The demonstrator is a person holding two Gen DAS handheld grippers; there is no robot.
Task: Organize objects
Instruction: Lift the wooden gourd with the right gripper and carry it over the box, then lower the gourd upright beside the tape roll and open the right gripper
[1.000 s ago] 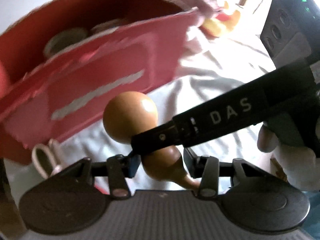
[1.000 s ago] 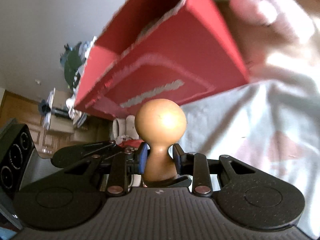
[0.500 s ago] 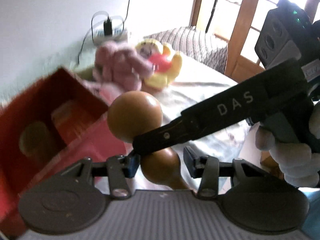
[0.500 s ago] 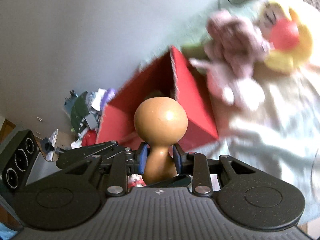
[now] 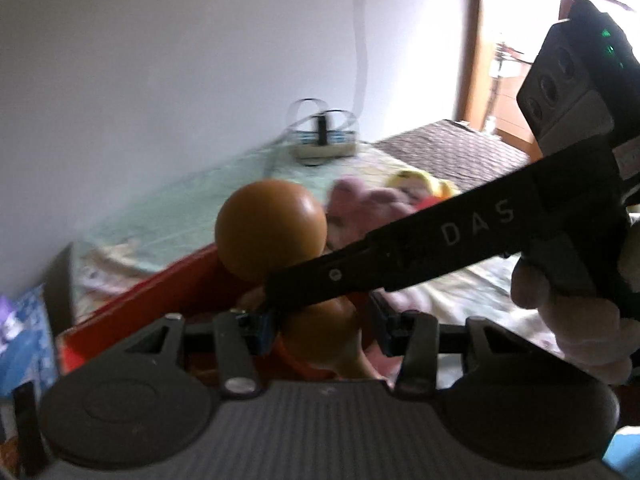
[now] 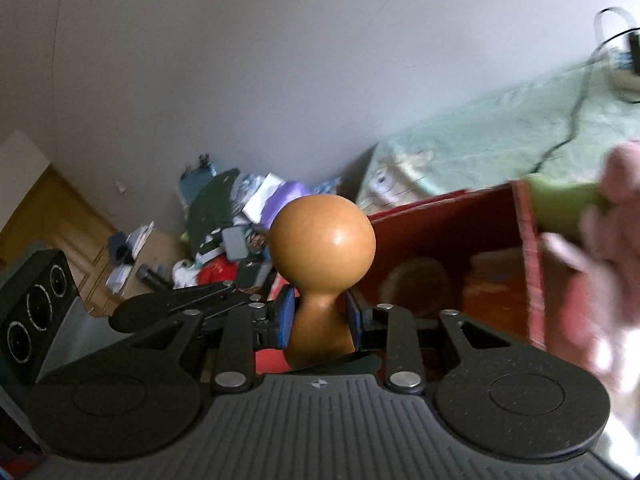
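Our right hand-held gripper [image 6: 320,328] pinches the narrow neck of the tan gourd [image 6: 322,240], held above the open red box [image 6: 448,256] on the bed [image 6: 480,148]. Our left hand-held gripper [image 5: 320,328] is spread, seemingly not touching the gourd's lower bulb. Blurred pink plush [image 5: 360,204] lies beyond the box.

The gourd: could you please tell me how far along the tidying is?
Done: the red box already holds some blurred items. In hand: the right gripper clamps the gourd by its neck. Left: dropping it in, and the pink plush lies outside on the bed.
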